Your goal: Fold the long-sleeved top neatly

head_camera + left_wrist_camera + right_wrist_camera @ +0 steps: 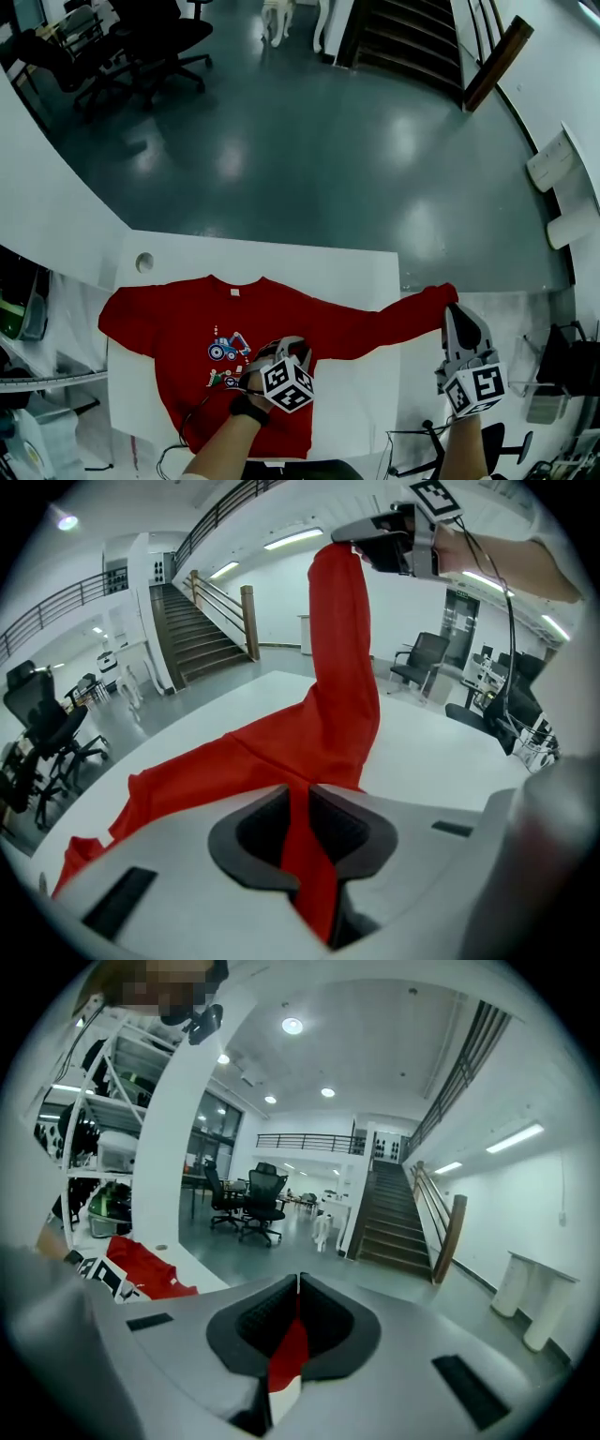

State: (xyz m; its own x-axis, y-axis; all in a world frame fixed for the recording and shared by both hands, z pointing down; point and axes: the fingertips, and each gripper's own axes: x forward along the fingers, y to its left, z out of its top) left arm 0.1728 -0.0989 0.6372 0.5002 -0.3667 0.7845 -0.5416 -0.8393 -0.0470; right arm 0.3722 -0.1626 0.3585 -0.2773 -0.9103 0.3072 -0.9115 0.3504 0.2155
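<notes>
- Presently the red long-sleeved top [178, 328] lies print-up on the white table [281, 258]. Its body is to the left, and one sleeve [394, 323] stretches right, past the table's edge.
- At the near side, the left gripper [279, 347] has its jaws nipped on a fold of red cloth, about where that sleeve joins the body.
- Further right, the right gripper [453, 309] has its jaws pressed together on the sleeve's end, held up off the table.
- The sleeve's long axis runs left to right between the two pinches, and the body lies left of the right gripper. The fold probably calls for carrying the sleeve's end leftward, hinging at the left pinch.
</notes>
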